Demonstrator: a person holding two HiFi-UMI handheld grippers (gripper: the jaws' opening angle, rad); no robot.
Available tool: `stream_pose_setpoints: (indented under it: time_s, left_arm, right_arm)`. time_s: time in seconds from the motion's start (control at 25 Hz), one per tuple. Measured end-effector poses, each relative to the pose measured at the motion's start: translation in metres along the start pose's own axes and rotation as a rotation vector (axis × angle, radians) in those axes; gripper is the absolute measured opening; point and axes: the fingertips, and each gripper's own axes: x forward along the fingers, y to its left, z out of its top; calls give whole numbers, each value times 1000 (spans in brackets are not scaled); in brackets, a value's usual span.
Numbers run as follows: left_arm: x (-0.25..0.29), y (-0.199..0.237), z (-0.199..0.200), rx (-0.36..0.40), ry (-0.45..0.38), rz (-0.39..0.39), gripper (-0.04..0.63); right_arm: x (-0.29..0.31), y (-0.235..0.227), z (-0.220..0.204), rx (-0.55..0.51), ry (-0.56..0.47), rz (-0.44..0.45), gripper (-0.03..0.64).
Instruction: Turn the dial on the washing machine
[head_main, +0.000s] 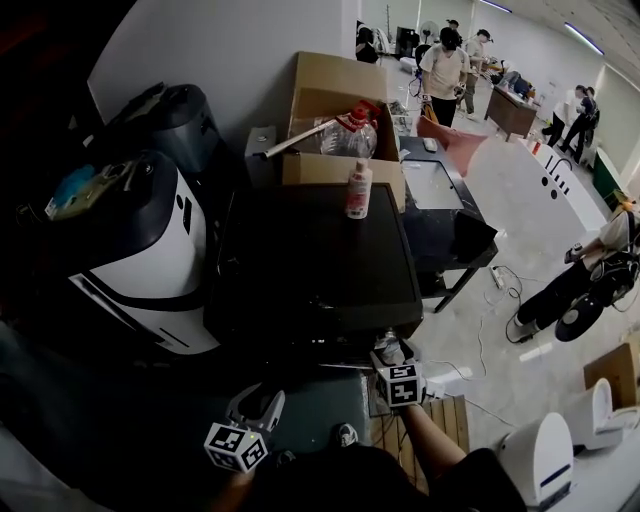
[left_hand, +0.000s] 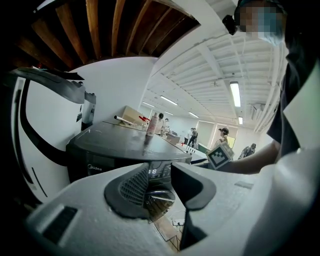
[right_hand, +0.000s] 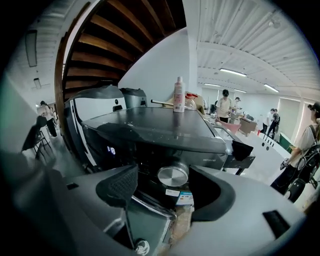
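Right gripper view shows the right hand-held gripper (right_hand: 165, 189) open, its pads framing the dial (right_hand: 173, 175) on the washer's (right_hand: 150, 131) front without touching it, so an off-centre squeeze may slip on that smooth metal; the left hand-held gripper (left_hand: 161, 186) hangs open before the washer.

The brand name "Midea" is being shown in pale letters on the dark front of the washing machine (left_hand: 96, 168), near its left end in the left gripper view. On the same front a lit display (left_hand: 153, 171) is being seen, but its digits are not being made out. In the right gripper view, small white lettering (right_hand: 212, 160) at the right end of the front and a sticker (right_hand: 173, 192) just under the dial (right_hand: 172, 175) are being left too small for reading.
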Motion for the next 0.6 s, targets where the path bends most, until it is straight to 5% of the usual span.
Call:
stream_pose_setpoints:
  time_s: [0.6]
  left_arm:
    - [-2,-12,-14,-8,27,67,141]
  right_arm:
    - [33,-2,-19,-114,73,35,333]
